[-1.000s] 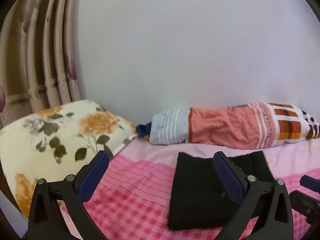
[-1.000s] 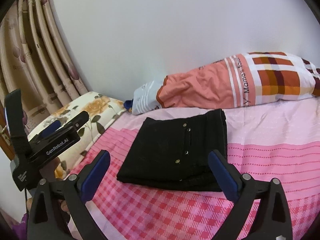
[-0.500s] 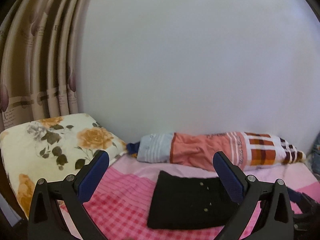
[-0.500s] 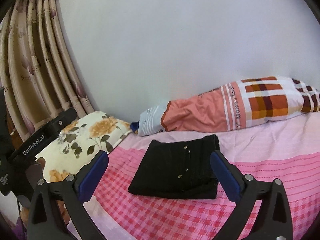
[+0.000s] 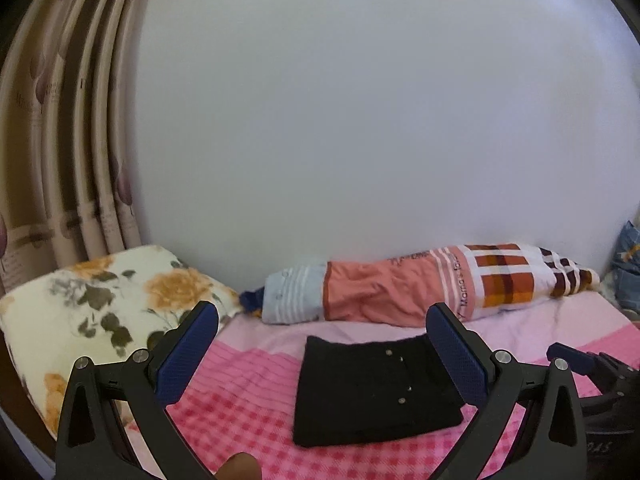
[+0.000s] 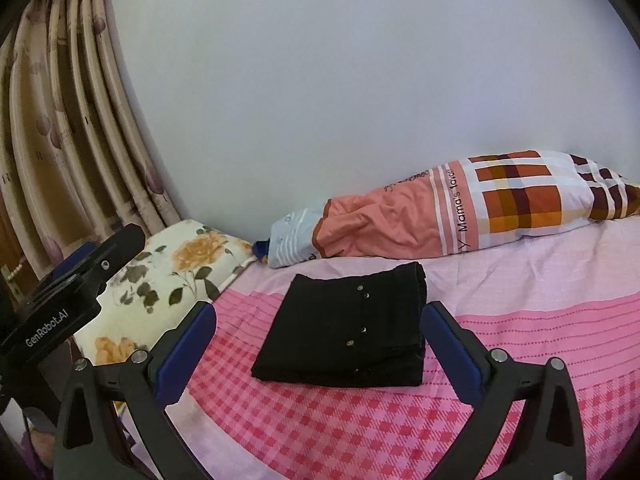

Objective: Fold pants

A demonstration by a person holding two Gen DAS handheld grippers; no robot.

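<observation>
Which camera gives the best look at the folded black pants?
The right wrist view: the folded black pants lie nearly whole between its fingers, stacked layers showing. In the left wrist view, the pants are partly hidden behind one finger.

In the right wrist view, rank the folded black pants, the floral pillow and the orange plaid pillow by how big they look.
1. orange plaid pillow, longest.
2 and 3. floral pillow and folded black pants: look alike; the pillow is partly hidden, so no ranking.

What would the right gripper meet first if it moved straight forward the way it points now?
Probably the folded black pants on the pink checked bedsheet. The right gripper is open and the pants lie directly ahead between its fingers, though depth is uncertain.
</observation>
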